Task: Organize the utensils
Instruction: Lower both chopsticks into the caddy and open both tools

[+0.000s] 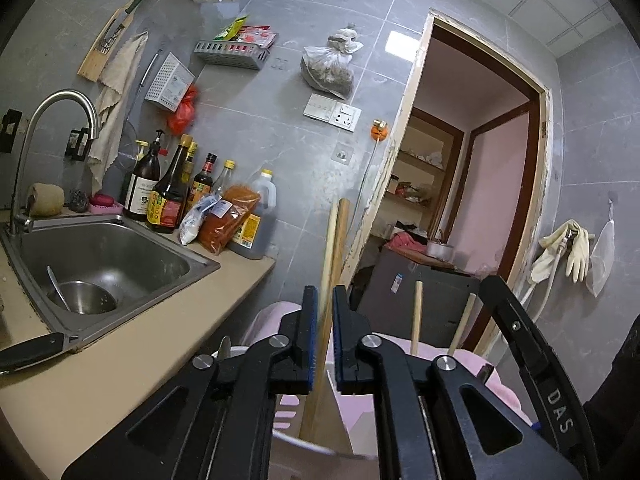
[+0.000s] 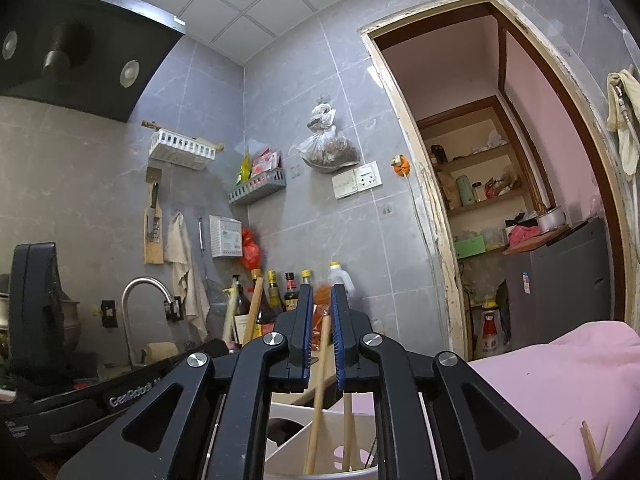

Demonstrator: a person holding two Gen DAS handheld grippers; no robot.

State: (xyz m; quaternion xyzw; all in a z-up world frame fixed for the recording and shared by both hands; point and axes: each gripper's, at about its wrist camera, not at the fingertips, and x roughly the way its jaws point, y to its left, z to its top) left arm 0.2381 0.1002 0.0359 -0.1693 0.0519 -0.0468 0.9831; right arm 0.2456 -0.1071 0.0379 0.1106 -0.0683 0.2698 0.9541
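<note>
In the left wrist view my left gripper (image 1: 325, 292) stands with its jaws a little apart around a long wooden stick (image 1: 340, 232). The stick rises from a white utensil holder (image 1: 316, 446) below and looks loose between the pads. In the right wrist view my right gripper (image 2: 321, 290) is also slightly open. A thin wooden chopstick (image 2: 320, 380) leans on its right pad, with a gap showing on the left. That chopstick stands in the white divided holder (image 2: 296, 436) beside another stick (image 2: 347, 432). More wooden sticks (image 1: 417, 312) stand further right.
A pink cloth (image 2: 560, 380) lies at the right. On the counter left are a steel sink (image 1: 172, 254) holding a strainer bowl (image 1: 82, 298), a black knife handle (image 1: 32, 350) and several sauce bottles (image 1: 172, 192). A doorway (image 1: 480, 160) opens ahead.
</note>
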